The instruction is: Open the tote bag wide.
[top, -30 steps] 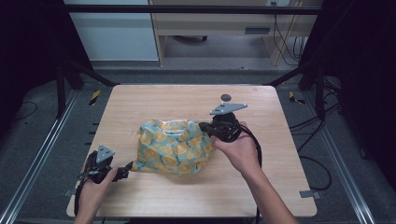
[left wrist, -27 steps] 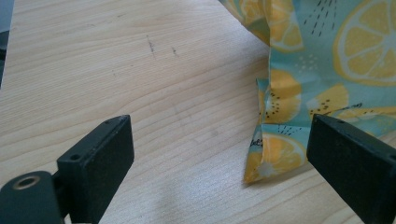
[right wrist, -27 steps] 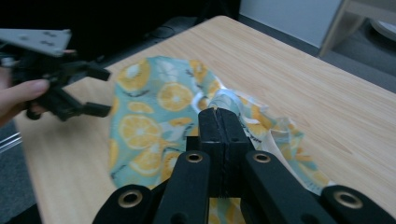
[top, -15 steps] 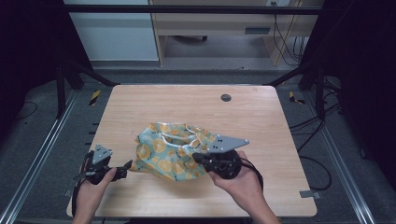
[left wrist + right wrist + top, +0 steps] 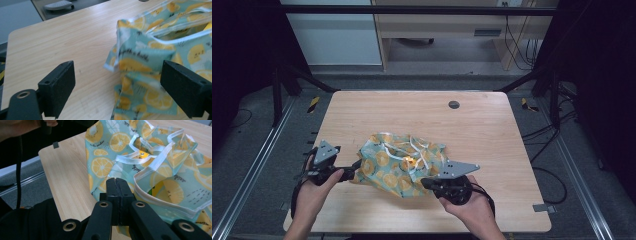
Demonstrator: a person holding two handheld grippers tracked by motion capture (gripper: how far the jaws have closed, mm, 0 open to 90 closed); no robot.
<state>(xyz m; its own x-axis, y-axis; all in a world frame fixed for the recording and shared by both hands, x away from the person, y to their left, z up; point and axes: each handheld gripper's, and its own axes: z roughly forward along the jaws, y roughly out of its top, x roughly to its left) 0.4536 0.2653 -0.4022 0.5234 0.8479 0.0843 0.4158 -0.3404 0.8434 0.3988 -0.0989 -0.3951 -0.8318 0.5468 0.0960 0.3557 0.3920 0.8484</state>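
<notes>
Black jaws, two to each gripper, are where I begin: on my right gripper (image 5: 117, 182) they are pressed flat together, square-ended blocks on riveted arms, and whether a fold of cloth is caught between them I cannot tell, since the bag (image 5: 150, 170) rises directly behind their tips. On my left gripper (image 5: 117, 90) the two blocky pads stand spread wide, having just been closing a little, with a crumpled corner of the same bag (image 5: 150, 65) lying in the gap and neither pad pressing on it. I count one bag: thin, glossy, teal fabric printed with yellow lemon slices and small script, edged in white tape, with white strap handles looped over its open mouth and something small and yellow showing inside. From the high view it lies slumped and wrinkled on the near half of the table (image 5: 492, 125), between my left gripper (image 5: 354, 170) at its left edge and my right gripper (image 5: 427, 182) at its near right corner. Each gripper carries one grey three-cornered plate and one trailing black cable. One table, pale wood grain with rounded corners, bears one small dark round disc (image 5: 454, 104) near its far edge, well apart from the bag.
</notes>
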